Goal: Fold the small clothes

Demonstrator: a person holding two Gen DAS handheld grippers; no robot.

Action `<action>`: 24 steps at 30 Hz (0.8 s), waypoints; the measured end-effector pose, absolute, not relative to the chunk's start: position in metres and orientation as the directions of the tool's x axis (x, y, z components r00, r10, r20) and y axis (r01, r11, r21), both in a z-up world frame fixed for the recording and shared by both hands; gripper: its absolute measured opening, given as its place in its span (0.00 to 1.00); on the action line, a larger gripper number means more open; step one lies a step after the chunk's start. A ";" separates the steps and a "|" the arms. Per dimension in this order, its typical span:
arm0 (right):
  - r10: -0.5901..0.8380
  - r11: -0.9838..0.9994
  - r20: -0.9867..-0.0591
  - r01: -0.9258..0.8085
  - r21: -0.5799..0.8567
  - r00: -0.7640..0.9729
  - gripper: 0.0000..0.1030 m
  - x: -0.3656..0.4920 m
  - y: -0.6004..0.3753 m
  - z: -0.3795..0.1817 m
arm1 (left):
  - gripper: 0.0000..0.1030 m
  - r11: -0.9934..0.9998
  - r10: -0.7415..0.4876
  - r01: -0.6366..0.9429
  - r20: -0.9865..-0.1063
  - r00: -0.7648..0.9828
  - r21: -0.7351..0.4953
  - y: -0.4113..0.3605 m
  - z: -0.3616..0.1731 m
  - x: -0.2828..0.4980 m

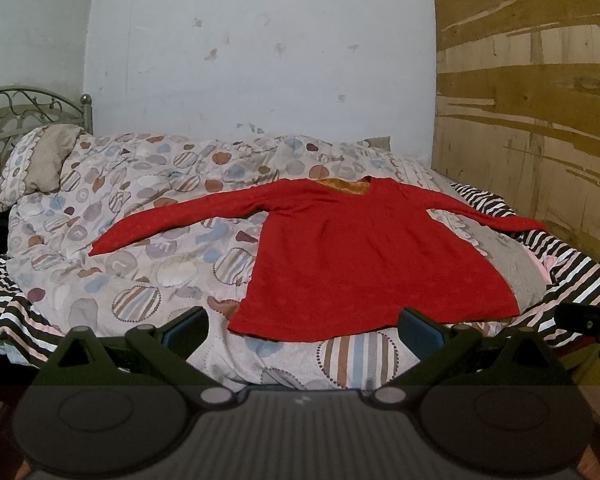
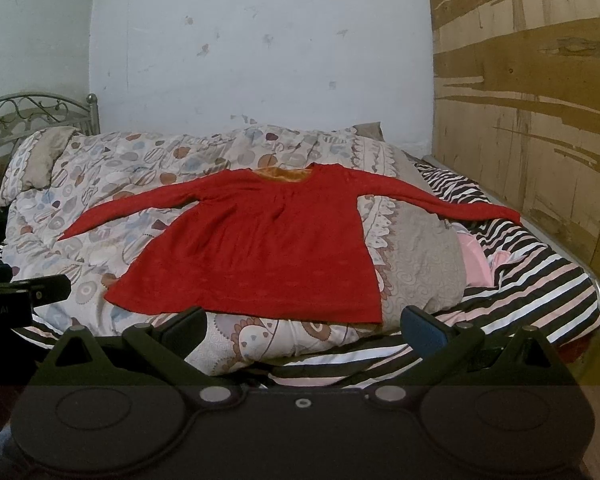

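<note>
Start at the left. The left sleeve [image 1: 172, 222] of the red top [image 1: 364, 256] runs out flat over the patterned quilt [image 1: 112, 208], cuff pointing toward the pillow [image 1: 40, 164]. Your left gripper [image 1: 302, 332] is spread wide and holds nothing; it sits short of the hem, just beside the left hem corner [image 1: 240, 326], not touching cloth as far as the view shows.

The top lies face up and spread, neck [image 1: 344, 186] toward the wall, hem toward you. Nothing is folded yet, so judge the step in hand as the first sleeve fold. Take the left sleeve near the cuff, pinch a single layer only, lift just clear of the quilt and carry it across the chest. The quilt is soft and lumpy; expect it to rise with the cloth if you bite deep.

Moving right, the body [image 2: 260, 248] lies mostly smooth, with light creases below the neck. Keep it undisturbed while each sleeve travels.

The right sleeve [image 2: 440, 198] crosses the quilt edge onto the striped sheet [image 2: 532, 280], so it sags across that step. Your right gripper [image 2: 304, 330] is likewise wide apart and empty, short of the right hem corner [image 2: 376, 318]. Use it to pin the shoulder while the left folds, then mirror the move.
</note>
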State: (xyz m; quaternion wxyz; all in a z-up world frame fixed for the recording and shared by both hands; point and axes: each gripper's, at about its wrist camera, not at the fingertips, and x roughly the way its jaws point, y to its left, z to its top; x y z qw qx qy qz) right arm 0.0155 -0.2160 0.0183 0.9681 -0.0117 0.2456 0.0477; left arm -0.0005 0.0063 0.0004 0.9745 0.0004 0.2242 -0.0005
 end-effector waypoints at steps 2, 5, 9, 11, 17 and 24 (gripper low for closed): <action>0.088 0.995 -0.476 -0.099 0.003 0.875 1.00 0.016 -0.216 0.018 | 1.00 1.000 0.000 0.000 -0.437 0.900 0.000 0.006 0.001 0.000; 0.089 0.995 -0.478 -0.099 0.004 0.874 1.00 0.016 -0.216 0.017 | 1.00 1.000 0.003 -0.003 -0.438 0.899 0.001 0.006 0.001 0.001; 0.089 0.995 -0.476 -0.099 0.004 0.875 1.00 0.015 -0.216 0.017 | 1.00 1.000 0.003 -0.002 -0.440 0.898 0.002 0.007 0.001 0.001; 0.088 0.995 -0.477 -0.099 0.003 0.875 1.00 0.016 -0.216 0.017 | 1.00 1.000 0.002 -0.001 -0.441 0.897 0.003 0.007 0.001 0.001; 0.090 0.995 -0.484 -0.099 0.007 0.871 1.00 0.016 -0.217 0.014 | 1.00 1.000 0.006 -0.003 -0.453 0.891 0.006 0.007 -0.004 0.002; 0.112 0.994 -0.499 -0.100 0.051 0.859 1.00 0.019 -0.220 0.010 | 1.00 0.999 0.047 -0.025 -0.525 0.850 0.049 0.005 -0.017 0.018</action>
